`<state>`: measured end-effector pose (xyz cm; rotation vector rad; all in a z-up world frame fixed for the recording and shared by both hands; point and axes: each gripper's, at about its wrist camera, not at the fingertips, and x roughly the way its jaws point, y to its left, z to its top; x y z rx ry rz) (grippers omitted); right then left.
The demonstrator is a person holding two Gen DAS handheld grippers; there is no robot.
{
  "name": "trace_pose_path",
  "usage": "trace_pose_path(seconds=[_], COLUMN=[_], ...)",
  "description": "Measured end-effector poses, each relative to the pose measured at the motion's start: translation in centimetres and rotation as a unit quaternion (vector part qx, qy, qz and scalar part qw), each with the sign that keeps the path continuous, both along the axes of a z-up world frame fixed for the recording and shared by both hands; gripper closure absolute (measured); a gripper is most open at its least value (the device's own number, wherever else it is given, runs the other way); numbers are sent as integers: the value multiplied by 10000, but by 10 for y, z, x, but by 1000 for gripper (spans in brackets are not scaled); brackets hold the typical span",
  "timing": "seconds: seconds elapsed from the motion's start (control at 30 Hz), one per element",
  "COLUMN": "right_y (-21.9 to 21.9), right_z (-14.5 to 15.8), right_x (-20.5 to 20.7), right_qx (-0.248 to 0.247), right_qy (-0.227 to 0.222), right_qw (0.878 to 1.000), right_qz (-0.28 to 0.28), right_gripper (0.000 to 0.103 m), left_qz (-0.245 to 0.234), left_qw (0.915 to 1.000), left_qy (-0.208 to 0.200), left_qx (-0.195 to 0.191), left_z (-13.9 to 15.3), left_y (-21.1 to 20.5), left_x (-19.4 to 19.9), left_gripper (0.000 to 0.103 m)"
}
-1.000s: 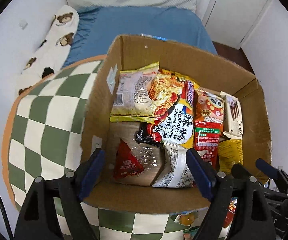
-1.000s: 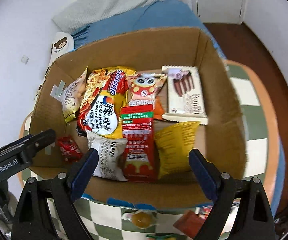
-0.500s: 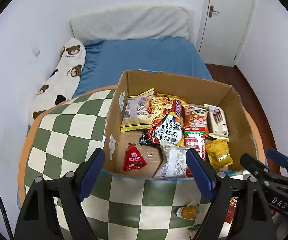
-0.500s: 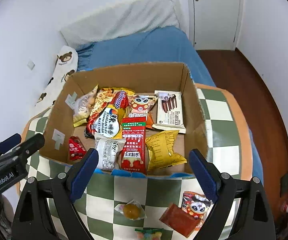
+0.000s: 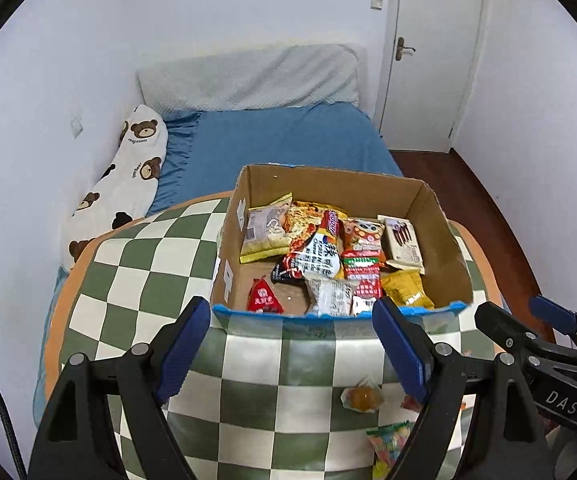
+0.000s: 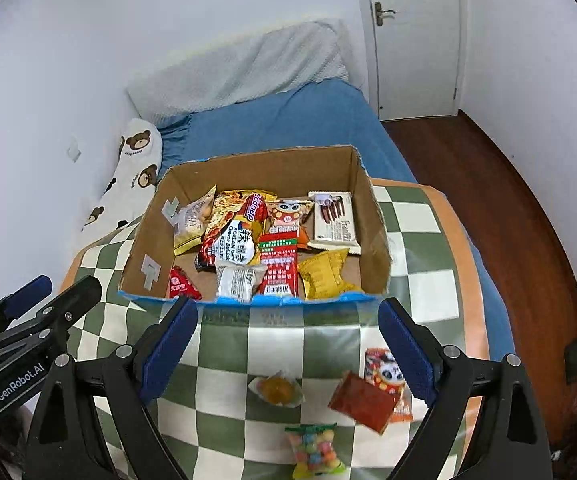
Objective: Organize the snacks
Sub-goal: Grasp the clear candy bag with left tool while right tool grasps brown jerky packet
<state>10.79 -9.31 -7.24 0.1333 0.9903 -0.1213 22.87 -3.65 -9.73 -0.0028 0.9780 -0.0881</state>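
Both grippers hang wide apart and empty: left gripper (image 5: 294,344), right gripper (image 6: 288,350). Packed snacks fill the cardboard box (image 6: 372,216) at twelve o'clock. Loose on the checkered cushion (image 6: 224,384): jelly cup (image 6: 275,389), red packet (image 6: 362,402), candy bag (image 6: 315,446) at six o'clock. Risk: slick wrappers may slip, and soft padding could yield under a pinch.

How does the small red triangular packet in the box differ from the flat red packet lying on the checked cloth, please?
The red triangular packet lies inside the cardboard box, in its near left corner; the flat red packet lies outside it on the checked cloth. The triangular packet bears white print; the flat one looks plain. The flat packet is rectangular and overlaps a panda-print packet; the triangular one lies by itself. Both are red, and neither gripper holds them.
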Motion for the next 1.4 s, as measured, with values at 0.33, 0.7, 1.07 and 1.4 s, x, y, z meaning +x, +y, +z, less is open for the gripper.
trace_pose_path(seconds=[0.33, 0.7, 1.07, 1.4], right_y=[-43, -99, -63, -35], right_z=[-71, -151, -192, -250], right_x=[-62, -72, -26, -14], right_qx=[415, 392, -691, -1077], right_qy=[963, 1826, 2486, 3094], right_qw=[9925, 9821, 9428, 9192], right_qz=[-627, 228, 2112, 2184], right_gripper=[9, 35, 30, 49], left_qz=[-408, -522, -88, 395], left_qw=[9906, 9089, 9319, 9387], left_qy=[1306, 4038, 3625, 3419], left_qx=[95, -903, -27, 174], left_z=[-87, -267, -267, -259], left_y=[-28, -132, -113, -67], left_x=[-41, -66, -68, -72], left_gripper=[20, 20, 55, 55])
